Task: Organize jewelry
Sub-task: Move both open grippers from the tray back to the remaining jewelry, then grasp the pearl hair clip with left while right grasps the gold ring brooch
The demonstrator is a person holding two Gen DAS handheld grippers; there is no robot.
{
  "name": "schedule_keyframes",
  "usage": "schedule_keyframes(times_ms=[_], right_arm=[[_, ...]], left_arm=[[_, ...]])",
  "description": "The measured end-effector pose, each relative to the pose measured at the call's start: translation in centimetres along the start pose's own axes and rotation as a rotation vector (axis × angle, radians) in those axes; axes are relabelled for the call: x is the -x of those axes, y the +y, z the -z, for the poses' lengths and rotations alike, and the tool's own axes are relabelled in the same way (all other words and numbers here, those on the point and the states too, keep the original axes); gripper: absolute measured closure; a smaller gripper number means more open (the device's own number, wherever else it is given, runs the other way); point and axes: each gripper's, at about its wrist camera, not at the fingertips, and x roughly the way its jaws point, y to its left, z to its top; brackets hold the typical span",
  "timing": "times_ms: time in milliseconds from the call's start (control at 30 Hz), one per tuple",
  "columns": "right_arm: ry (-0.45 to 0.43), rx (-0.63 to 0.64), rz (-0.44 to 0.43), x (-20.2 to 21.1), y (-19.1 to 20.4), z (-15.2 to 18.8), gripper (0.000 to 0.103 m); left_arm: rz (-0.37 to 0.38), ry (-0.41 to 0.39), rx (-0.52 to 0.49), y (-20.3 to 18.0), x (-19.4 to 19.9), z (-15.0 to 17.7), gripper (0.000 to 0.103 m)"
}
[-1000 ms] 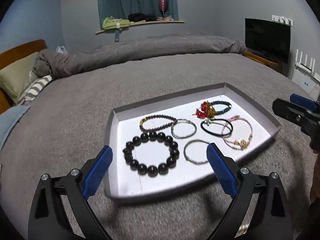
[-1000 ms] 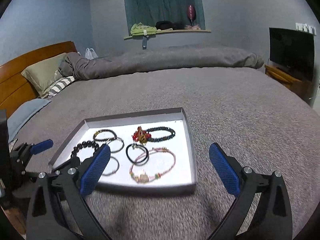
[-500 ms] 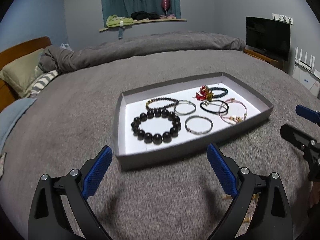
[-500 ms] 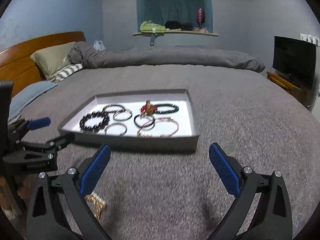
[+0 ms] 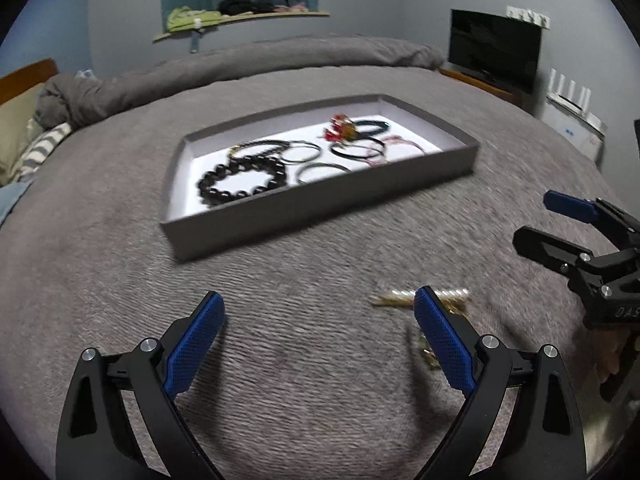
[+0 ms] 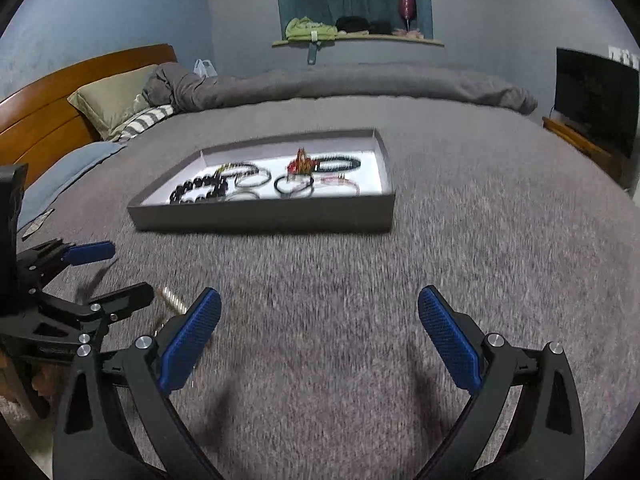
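Note:
A grey tray [image 5: 320, 204] [image 6: 260, 216] with a white floor rests on the grey bedspread and holds several bracelets, among them a black bead bracelet [image 5: 244, 180] [image 6: 198, 192] and a red charm piece [image 5: 340, 128] [image 6: 302, 164]. A gold chain piece [image 5: 400, 298] [image 6: 172, 300] lies loose on the cover, partly behind a blue pad. My left gripper [image 5: 316, 340] is open and empty, low over the cover with the gold piece by its right finger. My right gripper [image 6: 318, 336] is open and empty too, to the right of the gold piece.
A rolled grey duvet [image 6: 360, 80] lies across the far side of the bed. Pillows [image 6: 108, 100] and a wooden headboard [image 6: 48, 112] are at the left. A dark TV [image 5: 494, 54] on a low stand is at the right.
Both grippers have drawn back from the tray and dropped low over the bedspread. The tray now lies further ahead, and the loose gold piece has come into view near the fingers.

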Motion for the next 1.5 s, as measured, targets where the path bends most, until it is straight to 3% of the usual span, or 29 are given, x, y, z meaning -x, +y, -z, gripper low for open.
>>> schedule_keyframes(times_ms=[233,400,600,800,867,933,1233,1400,1500], right_arm=[[0.044,0.067,-0.104,0.9,3.0,1.9,0.006],[0.092,0.133,-0.163,0.4,6.3,3.1,0.015],[0.139,0.124,-0.156,-1.1,7.6,3.8,0.039],[0.126,0.149,-0.126,-1.6,8.4,4.1,0.049],[0.117,0.181,-0.120,-1.6,8.8,4.3,0.059],[0.108,0.202,-0.123,-1.5,9.0,4.4,0.061],[0.085,0.125,-0.106,0.5,5.0,3.8,0.061],[0.062,0.098,-0.017,1.1,2.3,3.5,0.061],[0.058,0.056,0.014,1.0,0.6,3.0,0.061]], left_arm=[[-0.044,-0.011,0.080,2.2,0.1,-0.5,0.006],[-0.073,-0.030,0.063,2.3,0.5,-0.6,0.006],[-0.075,-0.033,0.063,2.5,0.4,-0.8,0.006],[-0.061,-0.038,0.072,2.8,0.5,-0.9,0.006],[-0.057,-0.035,0.069,2.8,0.4,-0.9,0.006],[-0.056,-0.034,0.065,2.6,0.3,-0.9,0.006],[-0.008,-0.026,0.022,0.9,0.2,-0.5,0.006],[0.088,-0.002,0.032,-0.7,0.2,-0.3,0.006],[0.089,0.002,0.014,-2.2,0.0,0.0,0.007]])
